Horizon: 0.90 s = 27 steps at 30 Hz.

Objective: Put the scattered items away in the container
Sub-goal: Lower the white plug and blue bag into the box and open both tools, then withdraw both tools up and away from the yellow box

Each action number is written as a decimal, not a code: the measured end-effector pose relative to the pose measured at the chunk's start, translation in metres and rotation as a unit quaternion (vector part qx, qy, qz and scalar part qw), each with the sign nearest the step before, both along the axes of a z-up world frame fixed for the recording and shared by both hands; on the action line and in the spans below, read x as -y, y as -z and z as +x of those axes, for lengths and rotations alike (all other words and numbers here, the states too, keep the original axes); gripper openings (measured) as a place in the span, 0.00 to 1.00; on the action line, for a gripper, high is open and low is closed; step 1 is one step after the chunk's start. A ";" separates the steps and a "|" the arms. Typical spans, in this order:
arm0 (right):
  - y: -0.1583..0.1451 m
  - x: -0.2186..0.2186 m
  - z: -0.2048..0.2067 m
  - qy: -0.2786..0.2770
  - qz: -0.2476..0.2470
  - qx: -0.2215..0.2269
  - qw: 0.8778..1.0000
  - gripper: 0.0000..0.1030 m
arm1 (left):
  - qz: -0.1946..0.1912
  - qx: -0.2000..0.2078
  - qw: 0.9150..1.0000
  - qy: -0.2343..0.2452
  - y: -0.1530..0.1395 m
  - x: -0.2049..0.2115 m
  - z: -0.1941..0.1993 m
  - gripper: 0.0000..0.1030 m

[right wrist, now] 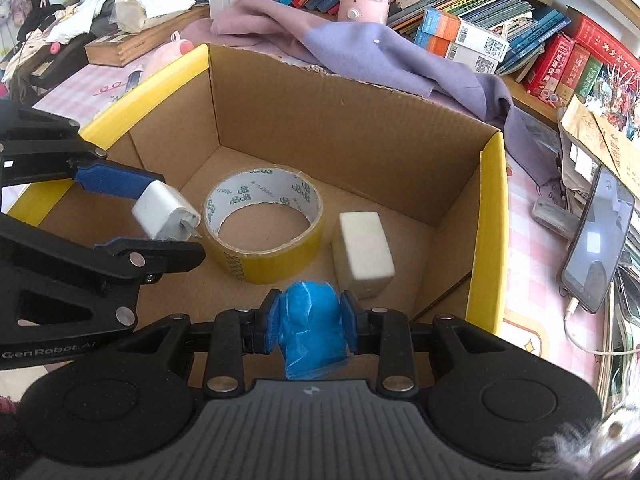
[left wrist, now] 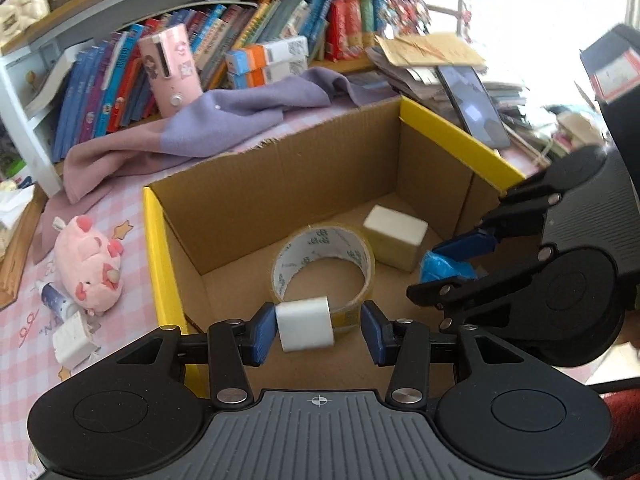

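Over corrugated box [left wrist: 280, 184]: left jaws apart, white cube [left wrist: 306, 324] between (right jaws tight on crinkly roll [right wrist: 312, 332])

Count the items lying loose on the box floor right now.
2: the tape roll mid-floor and the white block to its right. The charger and blue wad sit between gripper fingers. Near corners are hidden.

Two matte-black handheld rigs: the left claw [left wrist: 318, 330] and right claw [right wrist: 308, 322] carry blue ribbed pads, silver rivets, ribbed grey housings with round black discs ("GenRobot.AI" lettering on one arm).
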State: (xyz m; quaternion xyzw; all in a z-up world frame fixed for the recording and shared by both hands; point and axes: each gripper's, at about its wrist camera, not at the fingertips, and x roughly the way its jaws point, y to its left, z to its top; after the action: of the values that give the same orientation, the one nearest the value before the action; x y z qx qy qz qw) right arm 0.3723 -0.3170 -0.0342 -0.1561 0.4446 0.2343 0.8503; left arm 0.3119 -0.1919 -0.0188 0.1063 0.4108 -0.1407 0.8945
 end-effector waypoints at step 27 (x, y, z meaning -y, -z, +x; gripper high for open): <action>-0.067 0.008 -0.073 0.082 0.098 0.159 0.979 0.49 | -0.058 0.138 0.979 -0.135 -0.056 -0.048 -0.072 0.91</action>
State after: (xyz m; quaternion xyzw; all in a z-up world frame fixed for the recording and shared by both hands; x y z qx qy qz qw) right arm 0.2990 -0.3248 0.0332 -0.0706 0.2901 0.1782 0.9376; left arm 0.2395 -0.1439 0.0375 0.0163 0.2850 -0.0258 0.9580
